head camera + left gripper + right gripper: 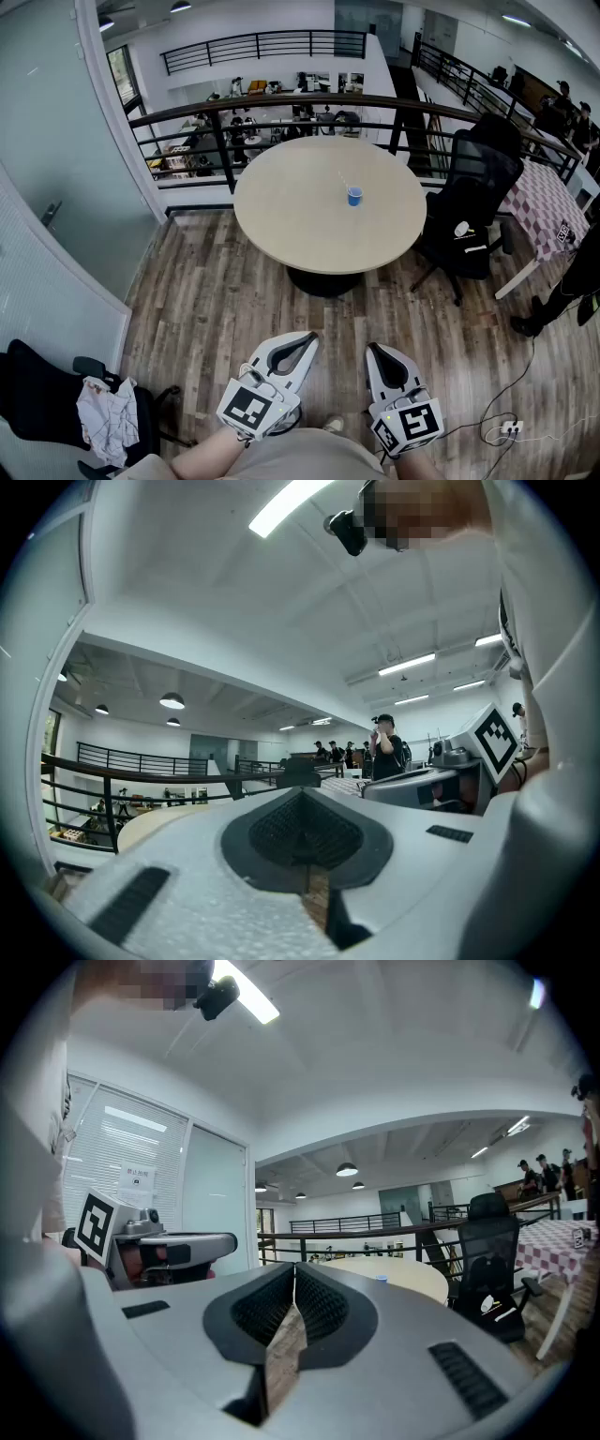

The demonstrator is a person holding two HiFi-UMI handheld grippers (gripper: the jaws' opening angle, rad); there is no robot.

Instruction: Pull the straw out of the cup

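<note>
The person stood on the grey-brown wood-plank floor (202, 300), well back from the round beige bench (300, 225) that filled the middle of the head view. The small blue cup (354, 196) stood upright on the right half of that bench top. The thin pale straw (346, 181) was in the cup and leaned toward the upper left; it was faint and hard to make out. In the right gripper view the same cup showed as a tiny blue spot on the far bench, right of centre.

Both tools sat low in the head view, far from the cup. The left hand-held gripper (307, 337) was at lower centre and pointed up the frame toward the bench. In its own view its grey jaws were pressed together at the tips with nothing between them. The right hand-held gripper (374, 348) lay just beside it to the right, apart from it. Its jaws also met at the tips and held nothing; only a narrow slit behind the tips showed the floor.

A black office chair (473, 202) stood against the bench's right edge. A black metal railing (281, 105) ran behind the bench across the upper frame. Crumpled pale cloth (105, 417) lay on a dark chair at lower left.
</note>
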